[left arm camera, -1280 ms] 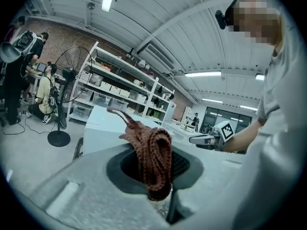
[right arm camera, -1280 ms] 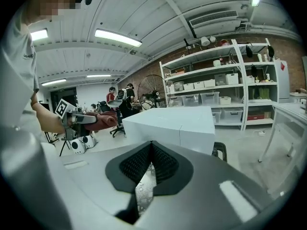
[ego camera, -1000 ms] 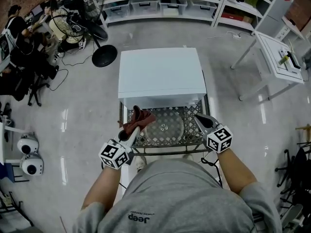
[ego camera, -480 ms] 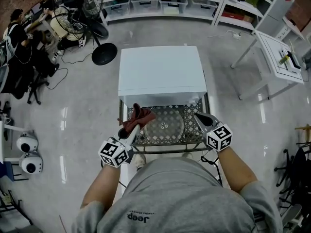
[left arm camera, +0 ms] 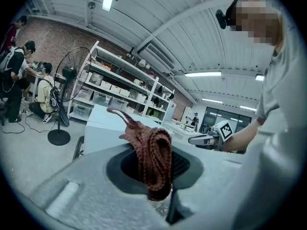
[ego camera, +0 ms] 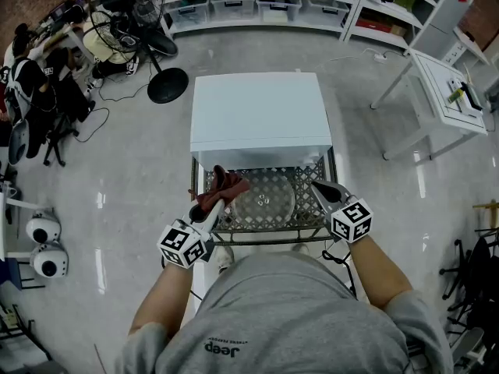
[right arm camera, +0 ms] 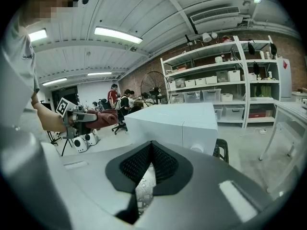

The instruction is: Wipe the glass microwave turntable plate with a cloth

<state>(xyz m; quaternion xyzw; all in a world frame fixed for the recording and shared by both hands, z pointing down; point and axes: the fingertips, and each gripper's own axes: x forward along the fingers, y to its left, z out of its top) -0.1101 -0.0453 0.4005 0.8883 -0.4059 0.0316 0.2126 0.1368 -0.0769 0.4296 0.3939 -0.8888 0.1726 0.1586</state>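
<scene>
Grey floor (ego camera: 117,170), white shelving (ego camera: 257,10) — brick wall (left arm camera: 48,37)

Left gripper (ego camera: 217,202) is up over the left edge of the metal lattice desk (ego camera: 269,226), jaws clamped on a reddish-brown cloth (ego camera: 224,184) that bunches above them. The glass turntable plate (ego camera: 265,201) lies flat mid-desk, just right of the cloth. Right gripper (ego camera: 317,188) hangs by the desk's right edge, just beside the plate's rim, jaws drawn together. Behind the desk, butted against its far edge, stands a white box-shaped unit (ego camera: 261,115).
</scene>
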